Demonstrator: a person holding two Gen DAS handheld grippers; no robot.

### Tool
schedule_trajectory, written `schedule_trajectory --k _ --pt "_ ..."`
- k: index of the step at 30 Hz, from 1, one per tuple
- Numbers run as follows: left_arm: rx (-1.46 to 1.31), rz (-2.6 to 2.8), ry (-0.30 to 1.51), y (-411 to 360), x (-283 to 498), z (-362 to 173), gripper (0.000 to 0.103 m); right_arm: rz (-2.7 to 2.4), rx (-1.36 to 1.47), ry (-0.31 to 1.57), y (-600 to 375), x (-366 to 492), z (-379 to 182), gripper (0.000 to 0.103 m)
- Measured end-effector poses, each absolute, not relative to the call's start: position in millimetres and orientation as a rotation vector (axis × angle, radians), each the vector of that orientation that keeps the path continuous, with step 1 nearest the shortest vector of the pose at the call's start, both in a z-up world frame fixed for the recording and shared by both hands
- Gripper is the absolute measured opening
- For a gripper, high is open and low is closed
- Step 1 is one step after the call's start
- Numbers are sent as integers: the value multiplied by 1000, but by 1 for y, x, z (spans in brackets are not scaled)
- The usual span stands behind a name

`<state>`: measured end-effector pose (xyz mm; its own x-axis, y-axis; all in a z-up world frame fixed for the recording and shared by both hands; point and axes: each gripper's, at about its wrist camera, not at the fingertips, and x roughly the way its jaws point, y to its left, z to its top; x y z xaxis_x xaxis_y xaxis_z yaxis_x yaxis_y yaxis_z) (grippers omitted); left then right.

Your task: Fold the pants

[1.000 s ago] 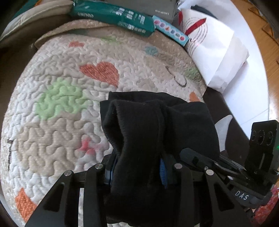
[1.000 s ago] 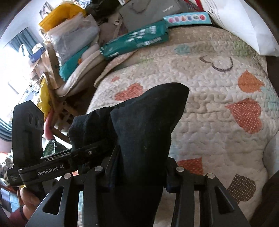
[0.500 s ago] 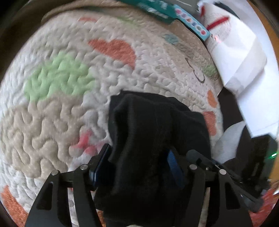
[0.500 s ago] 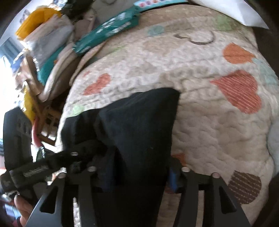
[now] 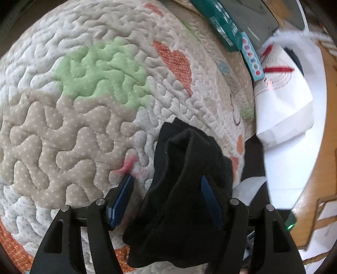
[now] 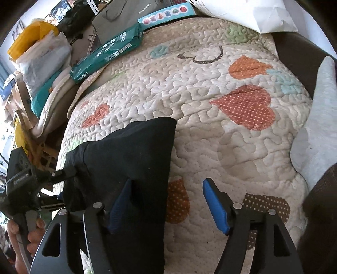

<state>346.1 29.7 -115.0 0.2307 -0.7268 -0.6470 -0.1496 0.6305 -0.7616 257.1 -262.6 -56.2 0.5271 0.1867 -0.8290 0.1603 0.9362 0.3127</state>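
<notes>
The folded black pants [image 5: 185, 189] lie on the heart-patterned quilt [image 5: 84, 105]. My left gripper [image 5: 166, 202] is open, its blue pads spread apart; the bundle lies between them and drapes over the right pad [image 5: 210, 204]. In the right wrist view the pants [image 6: 134, 160] sit at the lower left, over the left pad [image 6: 120, 206]. My right gripper [image 6: 168, 206] is open, with bare quilt [image 6: 210, 126] between the pants' edge and the right pad. The left gripper's body [image 6: 23, 185] shows at the far left, held by a hand.
A green packet [image 6: 107, 54], a blue toy box [image 6: 166, 12] and a grey bag [image 6: 126, 16] lie along the quilt's far edge. White paper bags [image 5: 282, 101] stand to the right. Stacked bedding [image 6: 42, 63] is at the left. A grey cloth [image 6: 320, 126] lies right.
Both grippers have opened and let go of the pants. The pants have come down onto the quilt. The left wrist view has swung closer to the quilt.
</notes>
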Motion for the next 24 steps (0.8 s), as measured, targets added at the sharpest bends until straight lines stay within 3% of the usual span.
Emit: schedule_trajectory --k 12,24 --pt "-907 -322 1267 88 312 -106 66 -10 349 949 -258 202 -26 76" --pt "-647 -215 1209 101 201 -57 66 40 449 985 -238 95 -47 76"
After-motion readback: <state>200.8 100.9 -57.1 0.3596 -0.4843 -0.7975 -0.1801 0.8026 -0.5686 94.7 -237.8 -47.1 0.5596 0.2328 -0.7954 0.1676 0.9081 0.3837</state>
